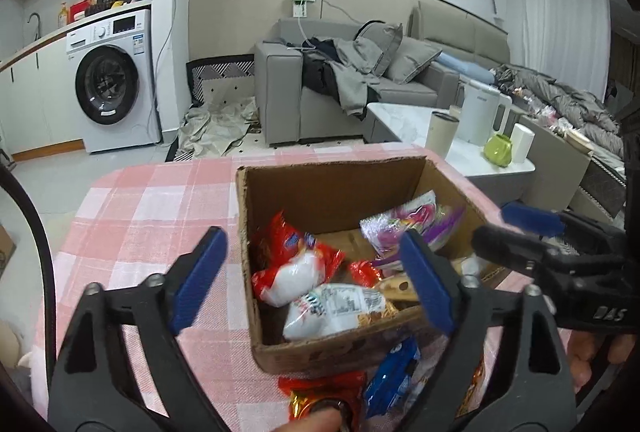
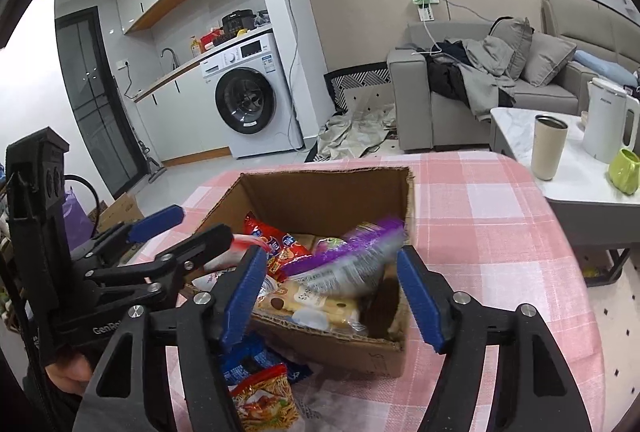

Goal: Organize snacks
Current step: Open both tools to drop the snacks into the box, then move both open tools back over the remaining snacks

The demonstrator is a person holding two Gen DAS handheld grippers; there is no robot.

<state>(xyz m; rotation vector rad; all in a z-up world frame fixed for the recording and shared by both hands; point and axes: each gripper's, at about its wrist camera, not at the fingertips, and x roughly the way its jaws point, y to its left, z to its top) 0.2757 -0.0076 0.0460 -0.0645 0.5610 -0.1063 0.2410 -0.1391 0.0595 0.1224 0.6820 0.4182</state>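
Now both my grippers hover over the box (image 1: 332, 192), fingers apart and holding nothing: the left gripper (image 1: 316, 280) is wide, the right gripper (image 2: 332, 296) narrower, with a blurred purple pack (image 2: 352, 256) between its tips, seemingly dropping in. Next I'd reach for the noodle pack (image 2: 264, 404) by the near wall, pinching a crimped edge; slick crinkly film slips, while the corrugated cardboard stays stiff.

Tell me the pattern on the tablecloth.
Pink and white check; the tablecloth shows best in the right wrist view.
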